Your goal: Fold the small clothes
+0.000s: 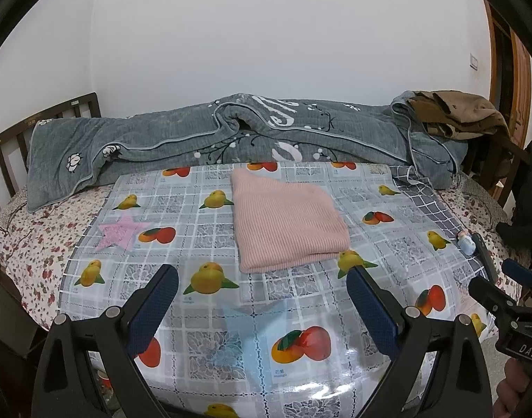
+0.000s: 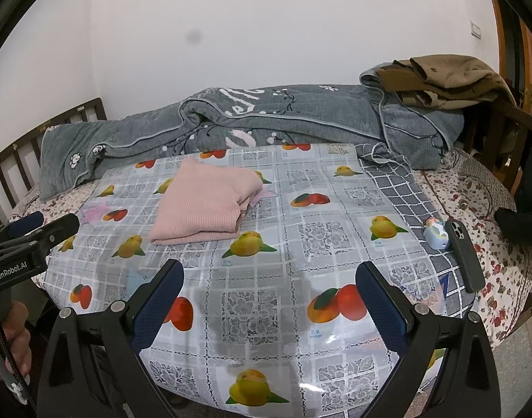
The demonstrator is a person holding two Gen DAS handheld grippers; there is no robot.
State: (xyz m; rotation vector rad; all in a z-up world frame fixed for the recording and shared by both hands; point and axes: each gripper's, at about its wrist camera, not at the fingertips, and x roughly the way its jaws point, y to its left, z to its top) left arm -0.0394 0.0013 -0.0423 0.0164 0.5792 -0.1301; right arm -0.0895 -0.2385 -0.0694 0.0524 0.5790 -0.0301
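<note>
On fruit-print cloth [image 1: 203, 317], folded pink garment [image 1: 286, 223]

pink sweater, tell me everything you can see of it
The pink sweater is a pale pink ribbed knit, folded into a compact, roughly rectangular bundle of several layers. The right wrist view shows stacked edges at its right end. It lies flat on the fruit-print cloth on the bed, short of the grey quilt. Neither gripper touches it: the left gripper and right gripper are open, nearer the camera.

Left claw [image 1: 262, 285], right claw [image 2: 270, 280] agape
</note>
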